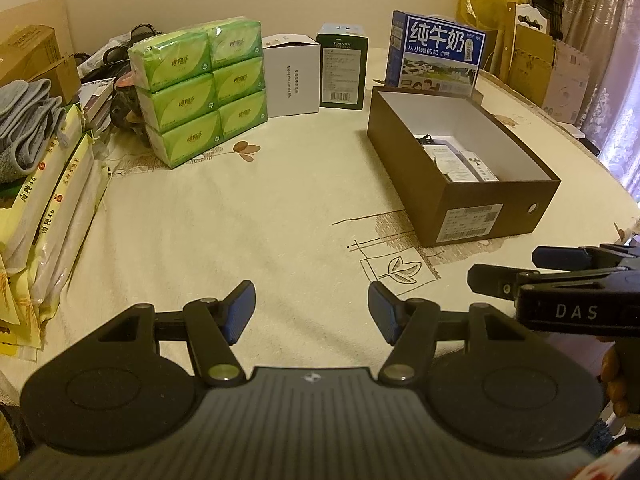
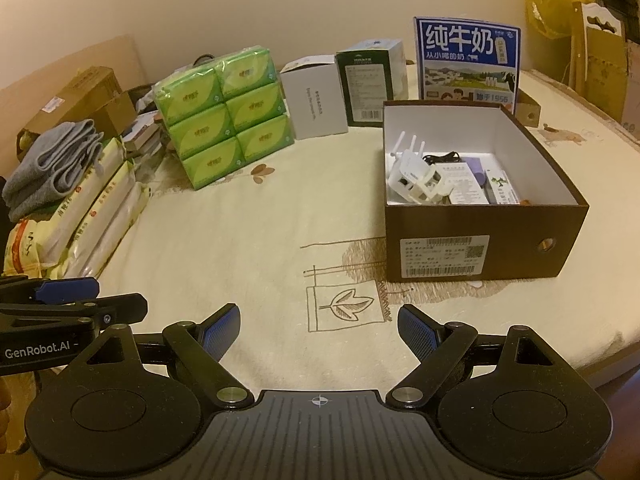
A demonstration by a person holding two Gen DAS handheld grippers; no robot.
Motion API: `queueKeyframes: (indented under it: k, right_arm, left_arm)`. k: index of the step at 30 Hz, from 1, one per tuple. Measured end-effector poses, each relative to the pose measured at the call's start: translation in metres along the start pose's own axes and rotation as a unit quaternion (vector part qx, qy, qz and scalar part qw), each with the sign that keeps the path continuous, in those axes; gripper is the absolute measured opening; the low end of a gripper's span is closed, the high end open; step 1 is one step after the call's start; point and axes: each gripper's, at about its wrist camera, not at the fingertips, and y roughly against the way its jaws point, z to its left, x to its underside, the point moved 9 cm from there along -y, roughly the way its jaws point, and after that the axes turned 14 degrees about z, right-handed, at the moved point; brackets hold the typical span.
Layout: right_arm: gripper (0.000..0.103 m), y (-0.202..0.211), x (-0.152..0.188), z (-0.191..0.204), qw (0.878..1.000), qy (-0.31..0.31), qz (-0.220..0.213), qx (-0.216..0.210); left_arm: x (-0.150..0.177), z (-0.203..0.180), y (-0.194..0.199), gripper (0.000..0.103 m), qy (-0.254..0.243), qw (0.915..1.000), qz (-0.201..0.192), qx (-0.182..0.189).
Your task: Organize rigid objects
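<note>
An open brown shoebox [image 2: 486, 240] [image 1: 480, 216] stands on the cream tablecloth at the right. Inside it lie a white router with antennas [image 2: 412, 172], a black cable and several small packets [image 1: 464, 162]. My left gripper [image 1: 312, 304] hovers open over bare cloth, nothing between its blue pads. My right gripper [image 2: 320, 324] is open too, above a leaf drawing [image 2: 346, 304] in front of the shoebox. Each gripper shows at the edge of the other's view: the right gripper [image 1: 500, 268] and the left gripper [image 2: 120, 296].
A green tissue pack [image 2: 226, 116] [image 1: 200, 88], a white box [image 2: 316, 98] [image 1: 294, 76], a dark green box [image 2: 366, 88] [image 1: 344, 70] and a blue milk carton [image 2: 466, 60] [image 1: 436, 56] line the back. Stacked packages and grey cloth [image 2: 52, 168] [image 1: 24, 120] crowd the left.
</note>
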Motion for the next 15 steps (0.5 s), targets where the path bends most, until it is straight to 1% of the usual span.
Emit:
queueKeyframes:
  k: [15]
  right_arm:
    - [0.083,-0.0048,0.0017,-0.0005,1.000,-0.004,0.005,0.000]
  left_arm:
    - [-0.0011,-0.0006,-0.0033,0.059,0.002,1.0000,0.003,0.000]
